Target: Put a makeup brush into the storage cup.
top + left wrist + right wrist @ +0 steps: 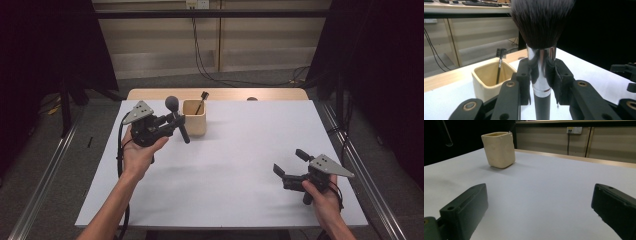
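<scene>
From the high view, the left gripper holds a big makeup brush up off the white surface, just beside the cream cup. A small thin brush stands in the cup. The right gripper is well apart, low at the right.

In the left gripper view, the fingers squeeze the brush's shiny neck, fluffy end up.

In the right gripper view, the fingers stand wide open with nothing in them.
</scene>
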The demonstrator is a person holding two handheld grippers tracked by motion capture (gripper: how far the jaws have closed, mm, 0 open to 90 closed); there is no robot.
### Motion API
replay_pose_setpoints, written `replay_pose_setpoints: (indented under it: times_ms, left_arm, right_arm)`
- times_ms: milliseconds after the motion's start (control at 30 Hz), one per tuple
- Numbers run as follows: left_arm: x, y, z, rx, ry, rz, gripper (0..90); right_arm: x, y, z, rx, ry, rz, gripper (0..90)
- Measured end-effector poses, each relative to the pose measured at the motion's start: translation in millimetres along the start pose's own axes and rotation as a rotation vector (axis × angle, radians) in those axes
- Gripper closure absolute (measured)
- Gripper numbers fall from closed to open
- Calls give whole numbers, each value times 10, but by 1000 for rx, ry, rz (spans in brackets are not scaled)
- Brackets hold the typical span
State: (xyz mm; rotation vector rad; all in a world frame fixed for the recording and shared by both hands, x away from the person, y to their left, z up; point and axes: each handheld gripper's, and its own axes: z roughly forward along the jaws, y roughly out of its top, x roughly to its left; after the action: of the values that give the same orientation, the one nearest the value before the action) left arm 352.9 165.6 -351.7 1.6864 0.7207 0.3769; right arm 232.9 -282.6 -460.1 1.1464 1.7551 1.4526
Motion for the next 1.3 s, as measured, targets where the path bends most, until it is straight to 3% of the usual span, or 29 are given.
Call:
replay_pose_setpoints:
  times_ms: [200, 433, 867, 1300]
  left_arm:
    - [58, 94, 8, -21, 2, -10, 704]
    - [141, 200, 105, -7, 16, -2, 704]
    - [163, 387, 205, -22, 20, 10, 703]
    - [285, 522, 354, -34, 63, 25, 704]
  right_arm:
    - [30, -23, -4, 10, 29, -18, 7]
    - [57, -23, -6, 10, 43, -18, 5]
    - [61, -31, -20, 10, 35, -18, 6]
    - [48, -33, -25, 9, 36, -14, 6]
